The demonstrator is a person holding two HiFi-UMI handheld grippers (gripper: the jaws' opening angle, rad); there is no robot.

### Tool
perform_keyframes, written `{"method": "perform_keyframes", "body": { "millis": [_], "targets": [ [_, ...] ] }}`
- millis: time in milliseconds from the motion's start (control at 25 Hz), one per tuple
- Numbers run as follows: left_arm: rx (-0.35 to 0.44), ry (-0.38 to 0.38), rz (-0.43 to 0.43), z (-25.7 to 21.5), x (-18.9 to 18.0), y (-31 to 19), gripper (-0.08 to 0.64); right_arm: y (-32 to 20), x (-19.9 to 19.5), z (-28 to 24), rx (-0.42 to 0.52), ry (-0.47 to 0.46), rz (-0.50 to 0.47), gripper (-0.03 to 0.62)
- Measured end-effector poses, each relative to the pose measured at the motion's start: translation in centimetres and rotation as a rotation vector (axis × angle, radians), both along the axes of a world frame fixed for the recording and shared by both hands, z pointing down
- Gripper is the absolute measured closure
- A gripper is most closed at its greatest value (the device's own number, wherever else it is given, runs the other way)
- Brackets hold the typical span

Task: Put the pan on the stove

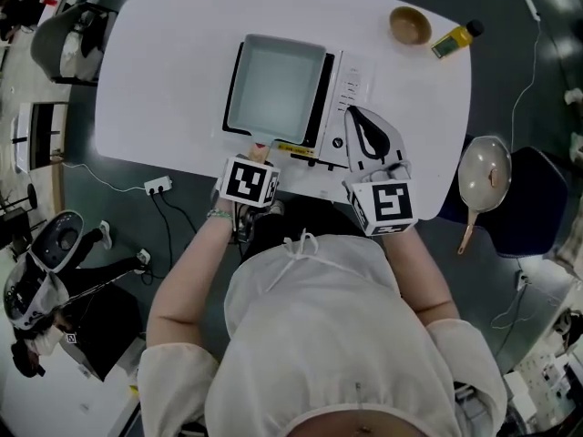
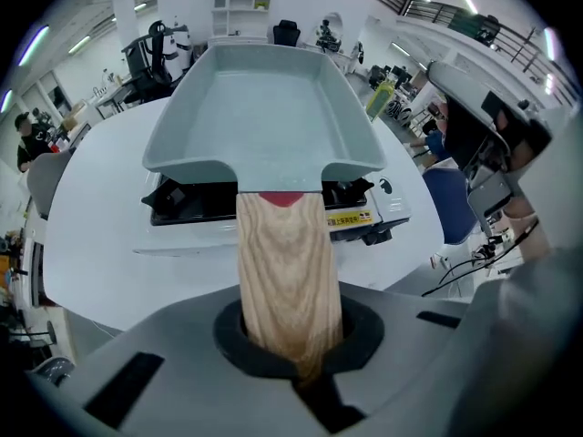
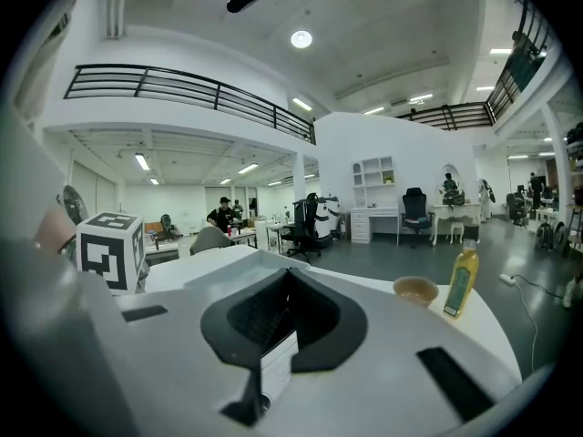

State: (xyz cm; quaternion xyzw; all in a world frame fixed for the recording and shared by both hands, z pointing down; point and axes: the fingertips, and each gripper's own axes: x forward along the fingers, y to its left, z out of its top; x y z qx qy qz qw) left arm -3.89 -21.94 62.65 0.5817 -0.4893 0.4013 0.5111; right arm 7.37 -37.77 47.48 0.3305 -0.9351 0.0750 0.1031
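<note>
A grey rectangular pan (image 1: 273, 85) lies over the black burner side of a white tabletop stove (image 1: 353, 85); whether it rests on the burner I cannot tell. Its wooden handle (image 1: 261, 151) points toward me. My left gripper (image 1: 259, 158) is shut on that handle. In the left gripper view the handle (image 2: 287, 271) runs from between the jaws up to the pan (image 2: 264, 126), with the stove (image 2: 196, 198) under it. My right gripper (image 1: 355, 118) lies over the stove's right end, jaws together with nothing held. The right gripper (image 3: 278, 321) points past the table.
A wooden bowl (image 1: 410, 25) and a yellow oil bottle (image 1: 455, 39) stand at the white table's (image 1: 164, 80) far right corner; bowl (image 3: 416, 289) and bottle (image 3: 463, 280) show in the right gripper view. A round lidded pan (image 1: 485, 176) lies off the table at right. A power strip (image 1: 158, 187) is on the floor.
</note>
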Motion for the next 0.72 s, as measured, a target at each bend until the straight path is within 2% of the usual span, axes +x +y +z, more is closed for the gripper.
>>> {"method": "perform_keyframes", "body": {
  "millis": [240,440,560,640,720],
  "targets": [
    [-0.048,0.035,-0.001,-0.4,0.1,0.0,0.537,0.4,-0.7,0.1,-0.009,0.0,0.003,0.588],
    [-0.093,0.168,-0.059,-1.2,1.1,0.1,0.535,0.9,-0.8,-0.3,0.003,0.009,0.015,0.588],
    [-0.099,0.215,-0.081,-1.7,1.3,-0.3,0.523,1.0,-0.5,-0.7,0.01,0.011,0.037,0.588],
    [-0.088,0.239,-0.082,-2.0,1.5,-0.5,0.49,1.3,-0.3,-1.0,0.017,0.013,0.053,0.588],
    [-0.073,0.269,-0.075,-2.4,1.7,-0.6,0.424,1.6,-0.2,-1.3,0.026,0.018,0.069,0.588]
  ]
}}
